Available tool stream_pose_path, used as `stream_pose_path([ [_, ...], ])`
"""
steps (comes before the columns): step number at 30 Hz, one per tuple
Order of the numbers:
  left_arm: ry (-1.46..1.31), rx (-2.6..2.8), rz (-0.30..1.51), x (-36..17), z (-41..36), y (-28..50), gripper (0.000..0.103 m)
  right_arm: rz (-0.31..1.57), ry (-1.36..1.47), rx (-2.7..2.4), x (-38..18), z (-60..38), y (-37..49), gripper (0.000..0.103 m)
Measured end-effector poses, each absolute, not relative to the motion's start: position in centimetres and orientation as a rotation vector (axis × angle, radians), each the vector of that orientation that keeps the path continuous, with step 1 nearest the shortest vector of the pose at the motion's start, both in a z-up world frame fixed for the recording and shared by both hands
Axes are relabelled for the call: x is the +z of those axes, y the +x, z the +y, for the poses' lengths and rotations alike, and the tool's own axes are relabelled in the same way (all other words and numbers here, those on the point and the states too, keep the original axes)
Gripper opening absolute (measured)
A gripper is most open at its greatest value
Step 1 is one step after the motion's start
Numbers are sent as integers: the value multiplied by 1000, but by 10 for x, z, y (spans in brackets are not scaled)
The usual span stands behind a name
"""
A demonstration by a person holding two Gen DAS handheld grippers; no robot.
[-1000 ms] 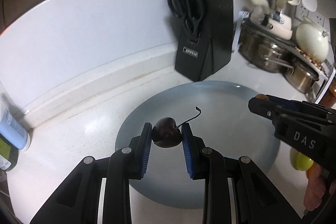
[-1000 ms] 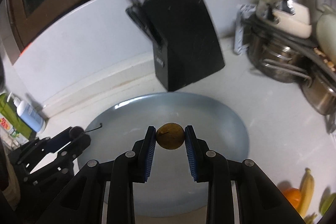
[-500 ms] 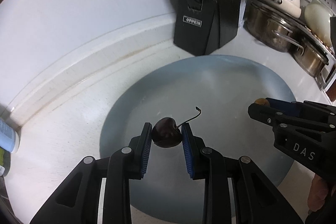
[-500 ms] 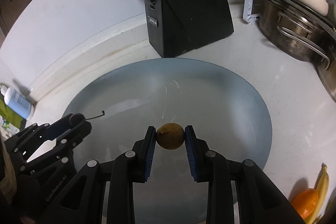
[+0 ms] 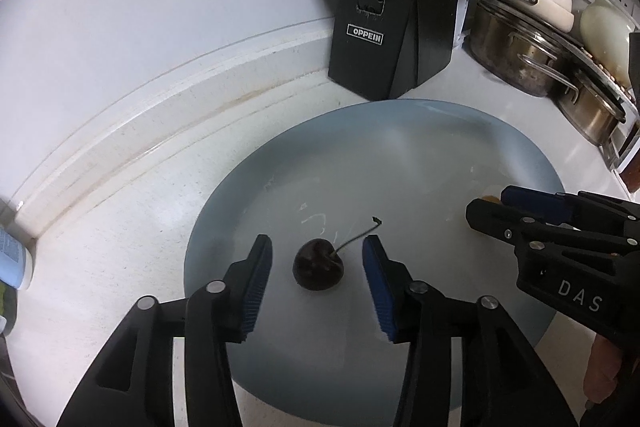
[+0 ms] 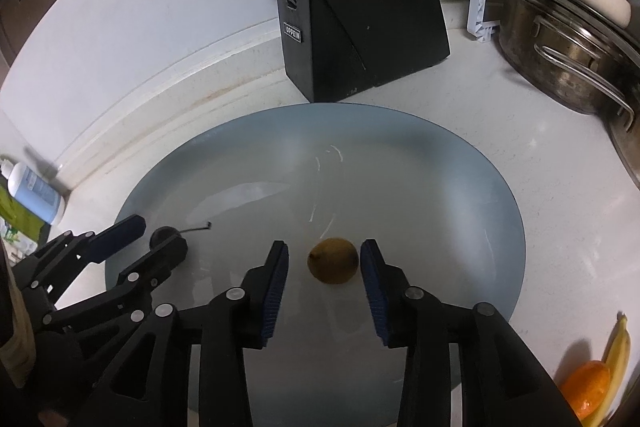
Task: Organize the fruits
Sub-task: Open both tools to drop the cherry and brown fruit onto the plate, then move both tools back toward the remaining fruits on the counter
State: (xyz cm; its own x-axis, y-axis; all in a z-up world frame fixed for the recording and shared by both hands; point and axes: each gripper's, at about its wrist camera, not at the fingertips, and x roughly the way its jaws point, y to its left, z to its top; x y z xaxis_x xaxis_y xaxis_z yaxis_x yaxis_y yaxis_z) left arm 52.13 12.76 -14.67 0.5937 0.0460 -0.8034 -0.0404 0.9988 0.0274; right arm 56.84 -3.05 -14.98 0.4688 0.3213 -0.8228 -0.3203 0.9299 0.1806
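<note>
On the blue-grey plate (image 5: 500, 147) in the left wrist view: a dark, glossy cherry (image 5: 318, 269), thin curved stem poking up and to the right. Half a second back, pinched tight between the blue pads and hanging above the plate; now sitting on the plate itself. Left hand-held gripper (image 5: 317, 291) just been opening, jaws now apart with a clear gap on each side of the cherry, not touching it. Cherry right between the fingertips, slightly nearer the left one. Off to the right, the right hand-held gripper (image 5: 486, 201) low over the plate's right part, a sliver of yellow-brown fruit showing at its tips. Black knife block (image 5: 396, 27) at the back of the white counter (image 5: 132, 235), just beyond the plate rim.

Down between the pads in the right wrist view: a small round yellow-brown fruit (image 6: 333, 259), dull skin, tiny nub on its left end. Earlier clamped in the right hand-held gripper (image 6: 324, 267), now resting on the plate (image 6: 460, 167), near its front middle. Jaws just been opening here too, spread apart, fruit centred between them with daylight either side. Left hand-held gripper (image 6: 160, 233) over at the plate's left edge, cherry (image 6: 164, 235) peeking out between its fingers. Orange (image 6: 586, 389) and banana (image 6: 616, 359) on the counter at lower right, well off the plate.
</note>
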Motion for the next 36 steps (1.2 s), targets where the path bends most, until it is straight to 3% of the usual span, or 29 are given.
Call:
stream_pose_path([
  [5,16,68,885,-131,127,511,63,967,-1,380,-138,-34,558,49],
  [13,27,98,753,-88,119,482,83,819,-10,317,-101,-49,530,50],
  [18,31,90,672,-60,106,466,91,726,13,261,-71,-66,508,60],
  [33,36,-53,497,-1,45,414,99,570,87,140,-14,-133,435,60],
  [36,32,-98,474,7,29,405,99,543,96,97,-6,-150,419,68],
])
